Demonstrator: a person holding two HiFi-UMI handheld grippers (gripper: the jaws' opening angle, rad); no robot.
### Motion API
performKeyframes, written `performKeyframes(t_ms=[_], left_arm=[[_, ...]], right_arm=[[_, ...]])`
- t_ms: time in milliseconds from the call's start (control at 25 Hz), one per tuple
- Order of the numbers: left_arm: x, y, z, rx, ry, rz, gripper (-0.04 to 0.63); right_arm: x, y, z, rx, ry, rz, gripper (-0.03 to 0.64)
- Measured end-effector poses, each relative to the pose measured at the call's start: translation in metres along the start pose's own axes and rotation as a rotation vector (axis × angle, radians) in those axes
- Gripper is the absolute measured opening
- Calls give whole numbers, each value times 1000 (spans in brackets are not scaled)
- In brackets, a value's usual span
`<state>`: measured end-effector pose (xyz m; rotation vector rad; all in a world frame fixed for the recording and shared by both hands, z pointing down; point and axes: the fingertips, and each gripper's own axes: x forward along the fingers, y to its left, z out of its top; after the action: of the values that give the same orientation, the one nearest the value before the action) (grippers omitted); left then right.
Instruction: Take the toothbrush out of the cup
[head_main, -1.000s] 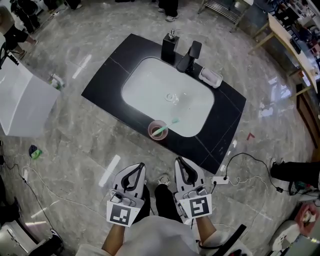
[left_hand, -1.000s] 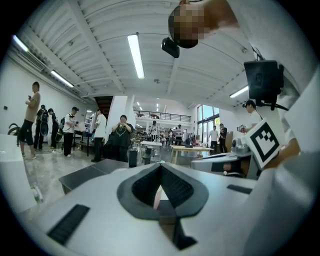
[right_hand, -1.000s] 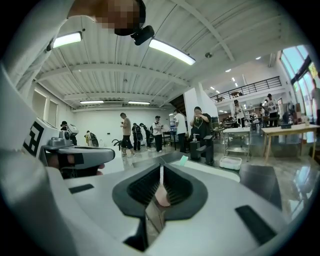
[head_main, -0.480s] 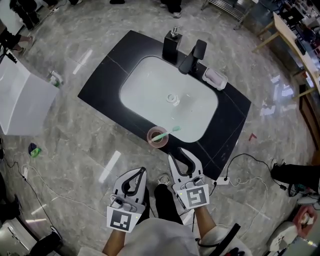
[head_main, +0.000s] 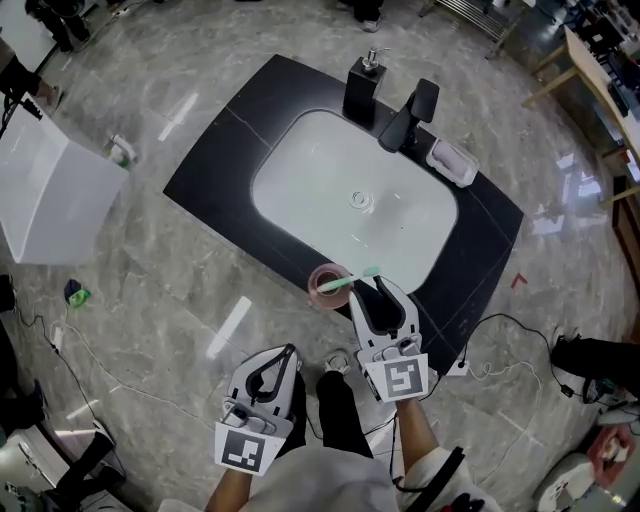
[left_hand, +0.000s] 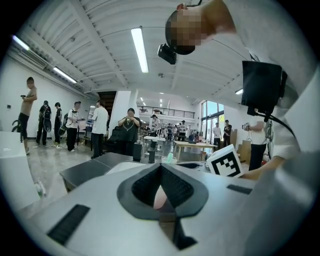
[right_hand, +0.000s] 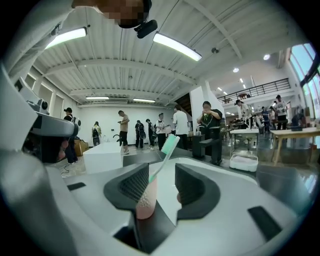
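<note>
A pink cup (head_main: 324, 283) stands on the near rim of the black counter (head_main: 222, 152), with a green toothbrush (head_main: 354, 278) leaning out of it to the right. My right gripper (head_main: 379, 289) sits just right of the cup, its jaws opening; no pad touches anything. In the right gripper view the cup (right_hand: 144, 202) and toothbrush (right_hand: 168, 148) show beyond the gap of the right gripper (right_hand: 162, 172), towards its left pad. My left gripper (head_main: 272, 365) hangs back over the floor, its tips meeting (left_hand: 161, 167).
A white basin (head_main: 330, 190) fills the counter. Behind it stand a black soap dispenser (head_main: 365, 85), a black faucet (head_main: 412, 115) and a white soap dish (head_main: 452, 162). A white box (head_main: 45, 195) sits on the floor at left; cables and a power strip (head_main: 460, 368) lie at right.
My right gripper has moved forward to the counter's near edge beside the cup, and its jaws have gone from shut to open. The left gripper has stayed back.
</note>
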<state>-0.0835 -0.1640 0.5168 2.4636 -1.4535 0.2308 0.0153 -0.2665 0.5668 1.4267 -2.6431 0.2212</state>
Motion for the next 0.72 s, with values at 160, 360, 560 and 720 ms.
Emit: performKeyframes(t_ms=[160, 360, 560, 720], left_arm=[[-1, 4, -5, 2, 12, 7, -5], [-1, 6, -9, -3, 29, 12, -5], [-2, 7, -8, -2, 29, 17, -5], [-4, 11, -9, -2, 35, 25, -5]], right_arm=[[9, -2, -4, -19, 15, 7, 152], [15, -3, -1, -18, -1, 10, 152], [19, -3, -1, 11, -9, 20, 152], [23, 0, 6, 9, -28, 21, 147]])
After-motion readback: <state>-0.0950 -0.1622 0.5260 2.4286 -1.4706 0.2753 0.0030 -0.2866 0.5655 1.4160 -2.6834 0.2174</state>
